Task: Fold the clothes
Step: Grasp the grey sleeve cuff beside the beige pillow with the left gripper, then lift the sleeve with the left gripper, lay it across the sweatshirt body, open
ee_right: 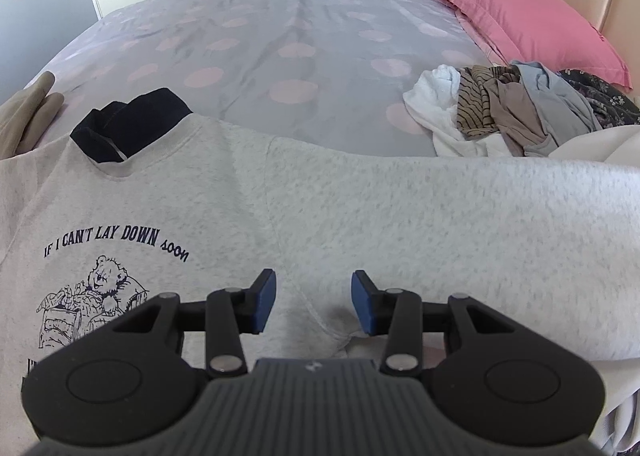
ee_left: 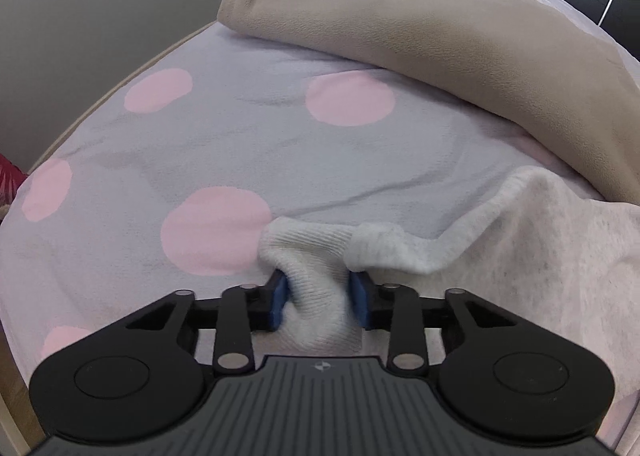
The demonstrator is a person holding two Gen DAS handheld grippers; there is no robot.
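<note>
A light grey sweatshirt (ee_right: 360, 215) with a navy collar (ee_right: 128, 123) and a bear print (ee_right: 96, 296) lies flat on the bed, its sleeve stretched out to the right. My right gripper (ee_right: 313, 302) is open, hovering over the armpit seam, holding nothing. In the left wrist view my left gripper (ee_left: 318, 296) is shut on the sweatshirt's ribbed cuff (ee_left: 316, 256); the sleeve (ee_left: 540, 256) trails off to the right.
The bed cover (ee_left: 200, 135) is grey with pink dots. A beige folded garment (ee_left: 420, 27) lies beyond the left gripper. A pile of unfolded clothes (ee_right: 512, 107) and a pink pillow (ee_right: 520, 15) sit at the far right. The bed edge (ee_left: 80, 115) runs on the left.
</note>
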